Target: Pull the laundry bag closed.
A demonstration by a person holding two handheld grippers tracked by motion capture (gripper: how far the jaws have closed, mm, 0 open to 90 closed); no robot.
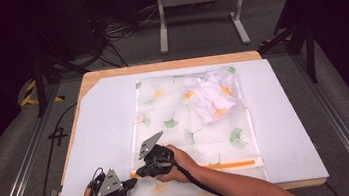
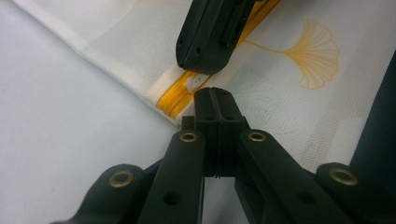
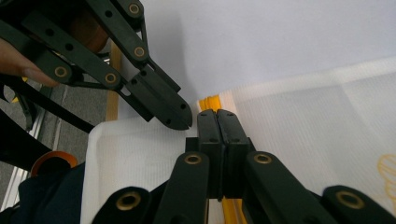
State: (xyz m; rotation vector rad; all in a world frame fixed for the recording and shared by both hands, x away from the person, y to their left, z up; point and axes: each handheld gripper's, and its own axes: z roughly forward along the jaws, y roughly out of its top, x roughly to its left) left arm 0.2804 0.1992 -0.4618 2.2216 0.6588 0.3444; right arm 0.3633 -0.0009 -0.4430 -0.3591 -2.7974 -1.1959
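Both tools pressed together at the orange zipper's (image 2: 175, 100) end: left tool (image 1: 131, 183) pinches the mesh bag (image 1: 191, 126) corner, right tool (image 1: 140, 172) apparently on the pull. Zipping step likely in hand. Next: right tool draws away from left.

**Quick count of what's on the table**

So: one mesh bag (image 1: 191, 126) with one orange zipper (image 1: 221, 165), one bunched white garment (image 1: 213, 98) inside at upper right, one white mat (image 1: 102, 137), two grippers at lower left, left gripper (image 1: 131, 183) and right gripper (image 1: 139, 173).
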